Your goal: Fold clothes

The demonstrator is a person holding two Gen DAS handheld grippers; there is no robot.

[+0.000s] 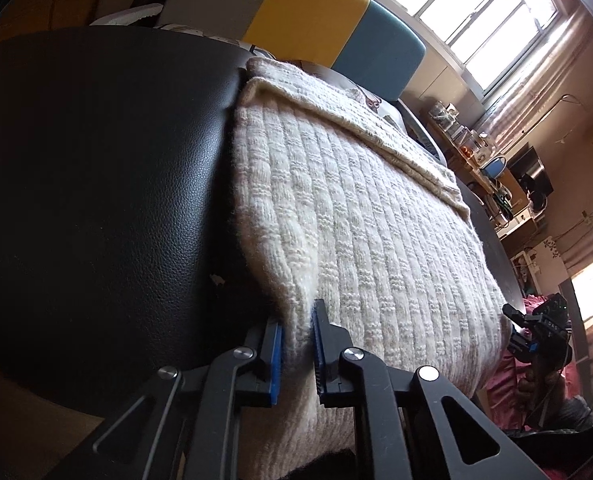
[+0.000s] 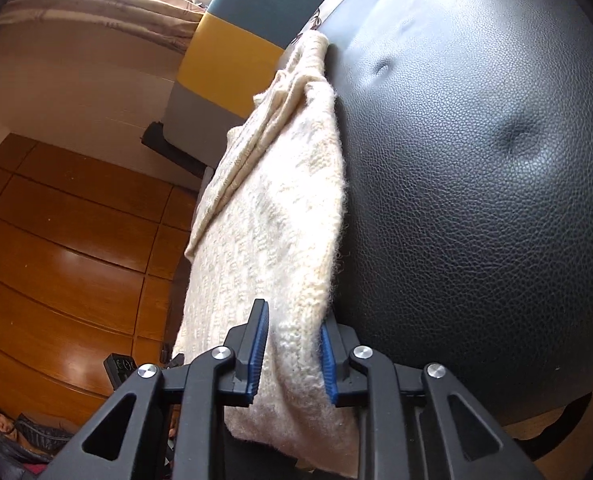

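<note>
On the black leather seat, each hand-held gripper pinches the cream knit sweater's near edge.

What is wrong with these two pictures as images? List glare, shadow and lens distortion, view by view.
Left wrist view: the window is blown out white, the black leather surface lies in deep shadow, and fisheye bends its edge; the cream knit sweater is sharp. Right wrist view: glare streaks the wooden floor, the leather bulges like a ball, and the corners are vignetted dark.
</note>
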